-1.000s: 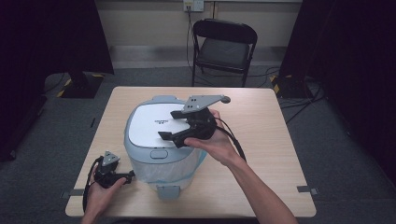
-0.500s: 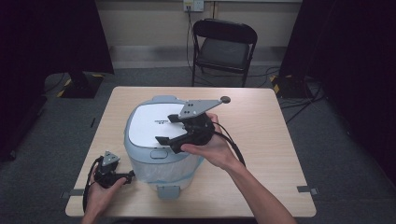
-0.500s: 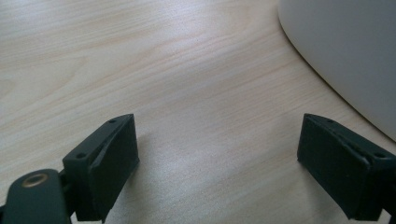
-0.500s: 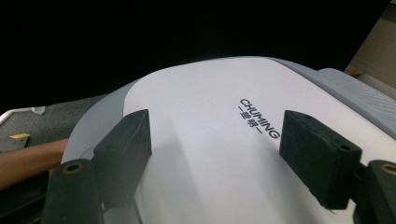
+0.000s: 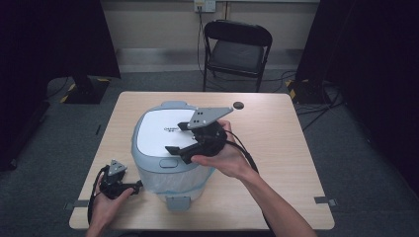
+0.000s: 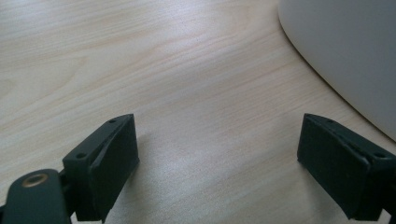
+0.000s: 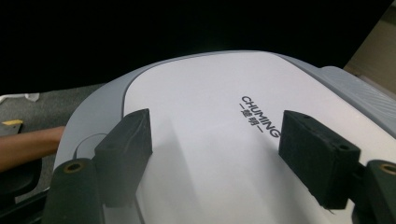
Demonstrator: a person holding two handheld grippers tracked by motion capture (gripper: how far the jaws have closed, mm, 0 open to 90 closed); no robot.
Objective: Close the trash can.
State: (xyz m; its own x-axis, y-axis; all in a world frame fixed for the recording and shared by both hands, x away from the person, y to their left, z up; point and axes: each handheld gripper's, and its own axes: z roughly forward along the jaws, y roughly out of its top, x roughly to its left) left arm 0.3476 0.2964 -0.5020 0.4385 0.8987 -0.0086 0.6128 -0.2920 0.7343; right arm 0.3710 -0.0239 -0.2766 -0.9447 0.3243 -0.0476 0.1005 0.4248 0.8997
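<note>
A grey-blue bin with a white lid (image 5: 165,133) stands in the middle of the wooden table (image 5: 276,148). My right gripper (image 5: 179,138) hovers just over the lid, pointing left, jaws open with nothing between them. In the right gripper view the white lid (image 7: 210,140) with black lettering lies right under the right gripper (image 7: 215,154). My left gripper (image 5: 136,186) rests low at the table's front left, beside the bin's base, jaws open. In the left gripper view the left gripper (image 6: 217,163) spans bare wood, with the bin's wall (image 6: 350,51) at the upper right.
A black folding chair (image 5: 236,49) stands behind the table. A small dark round thing (image 5: 238,105) lies on the table's far side. A foot pedal (image 5: 178,202) sticks out at the bin's front. Dark curtains hang on both sides.
My right gripper has shifted slightly left over the lid. The left gripper has stayed where it was.
</note>
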